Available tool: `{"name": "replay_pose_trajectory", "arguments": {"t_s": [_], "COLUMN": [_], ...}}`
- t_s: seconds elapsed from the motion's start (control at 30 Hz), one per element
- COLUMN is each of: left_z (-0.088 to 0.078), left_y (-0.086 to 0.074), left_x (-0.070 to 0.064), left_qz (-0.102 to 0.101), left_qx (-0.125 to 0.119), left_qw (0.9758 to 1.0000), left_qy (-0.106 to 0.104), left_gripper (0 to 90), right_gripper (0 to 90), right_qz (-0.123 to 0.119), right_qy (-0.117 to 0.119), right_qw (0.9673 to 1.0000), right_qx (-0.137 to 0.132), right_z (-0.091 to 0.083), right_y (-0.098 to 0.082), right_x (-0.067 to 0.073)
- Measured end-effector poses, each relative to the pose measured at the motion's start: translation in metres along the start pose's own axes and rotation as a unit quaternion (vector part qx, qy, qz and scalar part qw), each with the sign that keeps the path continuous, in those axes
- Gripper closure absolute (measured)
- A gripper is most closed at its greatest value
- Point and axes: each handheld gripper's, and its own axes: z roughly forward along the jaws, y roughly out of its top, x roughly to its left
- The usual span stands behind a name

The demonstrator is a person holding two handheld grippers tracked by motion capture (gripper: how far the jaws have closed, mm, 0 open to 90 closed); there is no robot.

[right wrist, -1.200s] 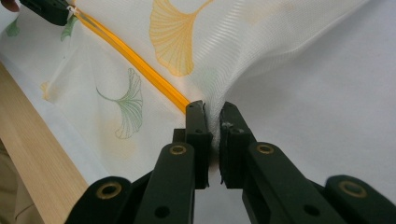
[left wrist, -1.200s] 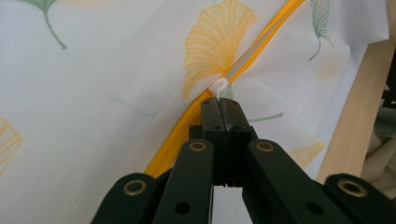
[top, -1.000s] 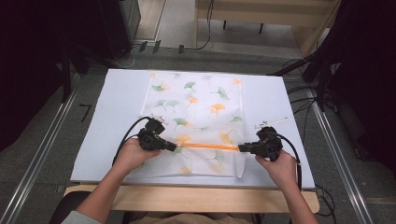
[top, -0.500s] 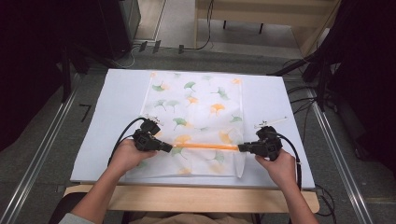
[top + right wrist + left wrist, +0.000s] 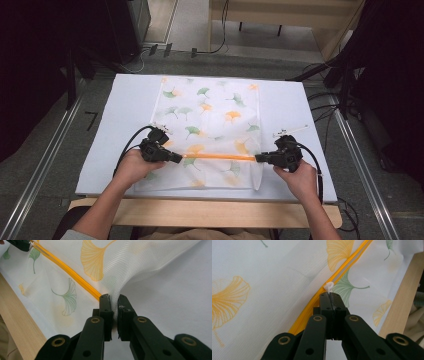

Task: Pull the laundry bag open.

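Zipper pull point(image 5: 328, 286), the small white tab, is where my work sits now: it is pinched between the fully closed jaws of the left gripper point(image 5: 175, 158), near the front left part of the tabletop point(image 5: 125, 105), at the left end of the orange zipper point(image 5: 220, 157) that runs across the mesh bag point(image 5: 210, 115) close to its front edge. Compared with one second ago, my left hand point(image 5: 131, 167) has drawn a little to the left, and the orange line between the two grippers looks longer, while the right side did not move. I judge from this that the slider travels along the zipper and its run is almost finished, since the pull is already near the left edge of the bag. At the right end, the right gripper point(image 5: 260, 159) is closed on a bunched fold of the mesh beside the zipper's end, near the front right part of the tabletop, and it holds the bag taut. I cannot make out the slider itself, because the jaws cover it, so I cannot tell if the teeth are opening or closing. The front edge of the bag is partly hidden under my hands.
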Motion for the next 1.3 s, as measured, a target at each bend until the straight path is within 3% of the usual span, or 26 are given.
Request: {"name": "replay_pose_trajectory", "arguments": {"t_s": [0.13,0.27,0.8,1.3], "left_z": [-0.004,-0.005,-0.026,-0.025], "left_y": [-0.001,-0.003,-0.022,-0.022], "left_x": [0.003,0.003,0.018,0.019], "left_qz": [-0.009,-0.002,-0.024,-0.021], "left_qx": [-0.010,-0.002,-0.008,-0.005], "left_qw": [0.9999,1.0000,0.9996,0.9997], "left_qy": [-0.004,-0.002,0.013,0.011], "left_gripper": [90.0,90.0,90.0,90.0], "right_gripper": [85.5,85.4,85.4,85.4], "right_qz": [-0.001,-0.001,0.000,-0.002], "right_qy": [0.000,-0.001,-0.001,-0.001], "right_qw": [1.0000,1.0000,1.0000,1.0000], "right_qx": [0.000,0.000,0.002,0.001], "right_z": [0.001,0.000,0.001,0.000], "right_y": [0.000,0.000,0.000,0.000], "right_x": [-0.001,0.000,-0.001,-0.001]}}
